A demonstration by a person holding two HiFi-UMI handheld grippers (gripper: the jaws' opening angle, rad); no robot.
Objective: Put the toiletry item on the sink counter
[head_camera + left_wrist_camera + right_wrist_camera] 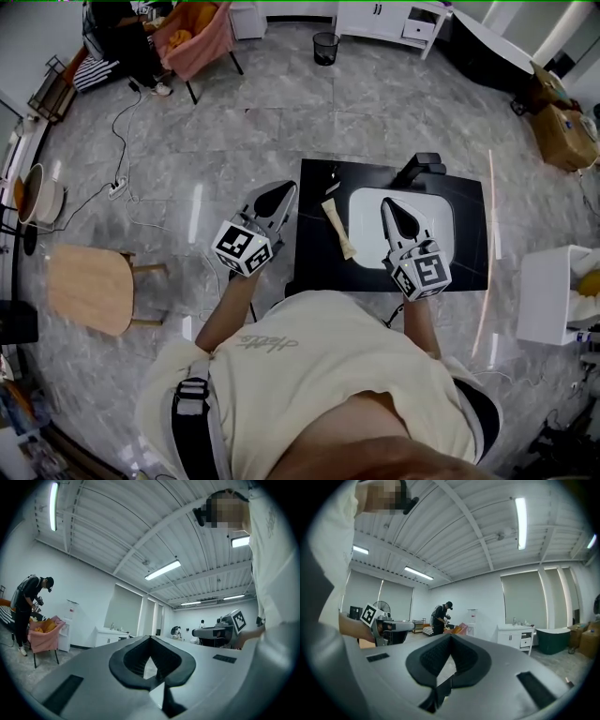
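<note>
We hold both claws closed tight, nothing between them: left gripper [288, 187], right gripper [386, 203]. Beige tube [339, 228] lies on black counter [469, 246], just left of white basin [366, 246]. Risk, we judge: a careless sweep nudges tube into basin or off edge.

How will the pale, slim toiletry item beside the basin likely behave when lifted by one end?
The toiletry item looks thin, so probably light. It lies flat on the black counter, so rolling seems unlikely. Being long, it may swing if held by one end; stiffness cannot be told.
</note>
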